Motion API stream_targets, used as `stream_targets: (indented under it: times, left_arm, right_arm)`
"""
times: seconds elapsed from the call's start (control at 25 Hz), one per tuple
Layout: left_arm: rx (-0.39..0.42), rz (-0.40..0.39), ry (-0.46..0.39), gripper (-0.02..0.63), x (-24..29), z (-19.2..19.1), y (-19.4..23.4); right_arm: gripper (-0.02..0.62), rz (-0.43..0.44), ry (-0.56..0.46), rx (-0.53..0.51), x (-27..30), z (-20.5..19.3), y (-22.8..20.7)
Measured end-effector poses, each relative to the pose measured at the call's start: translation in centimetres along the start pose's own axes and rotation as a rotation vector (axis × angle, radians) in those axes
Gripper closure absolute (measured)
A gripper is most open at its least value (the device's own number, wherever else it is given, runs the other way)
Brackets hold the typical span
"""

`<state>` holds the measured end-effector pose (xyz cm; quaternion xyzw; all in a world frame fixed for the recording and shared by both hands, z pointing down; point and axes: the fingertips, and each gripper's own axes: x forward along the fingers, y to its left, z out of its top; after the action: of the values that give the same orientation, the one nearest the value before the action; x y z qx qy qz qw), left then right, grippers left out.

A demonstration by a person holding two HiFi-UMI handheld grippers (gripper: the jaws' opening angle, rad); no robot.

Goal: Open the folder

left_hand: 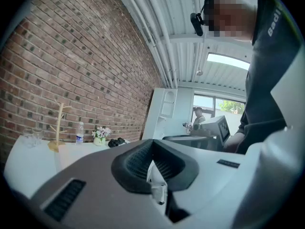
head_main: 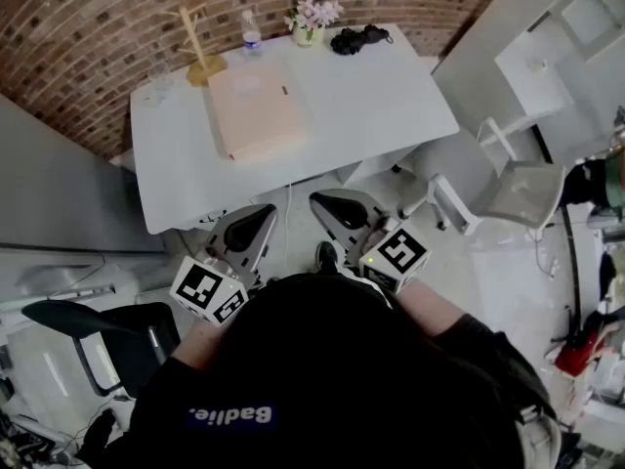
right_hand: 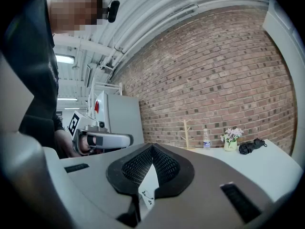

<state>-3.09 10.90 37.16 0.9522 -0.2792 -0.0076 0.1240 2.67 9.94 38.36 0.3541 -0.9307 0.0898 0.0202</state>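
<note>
A pale pink folder [head_main: 256, 107] lies shut and flat on the white table [head_main: 381, 106], toward its left half. Both grippers are held close to the person's body, short of the table's near edge and apart from the folder. My left gripper [head_main: 262, 213] has its jaws together with nothing between them, and its dark pads [left_hand: 138, 163] meet at the tip. My right gripper [head_main: 325, 203] beside it is shut the same way, pads [right_hand: 167, 168] meeting and empty. Both point level toward the table.
At the table's far edge stand a wooden branch stand [head_main: 200, 47], a water bottle [head_main: 251, 35], a flower vase [head_main: 312, 22] and a black bundle [head_main: 359, 37]. A white chair [head_main: 518, 189] stands at right, a black chair [head_main: 88, 335] at lower left. A brick wall backs the table.
</note>
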Motion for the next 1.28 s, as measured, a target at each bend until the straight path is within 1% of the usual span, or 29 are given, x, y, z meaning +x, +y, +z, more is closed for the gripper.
stream_targets:
  times: [0.84, 1.08, 1.28]
  left_arm:
    - [0.012, -0.018, -0.013, 0.603, -2.7, 0.2, -0.3]
    - [0.018, -0.007, -0.013, 0.603, -3.6, -0.1, 0.6]
    - [0.004, 0.019, 0.008, 0.603, -3.5, -1.3, 1.7]
  right_arm:
    - [0.566, -0.035, 0.019, -0.022, 0.2, -0.1, 2.4]
    - [0.566, -0.056, 0.02, -0.024, 0.6, -0.2, 2.5]
    - [0.566, -0.064, 0.036, 0.008, 0.9, -1.2, 2.0]
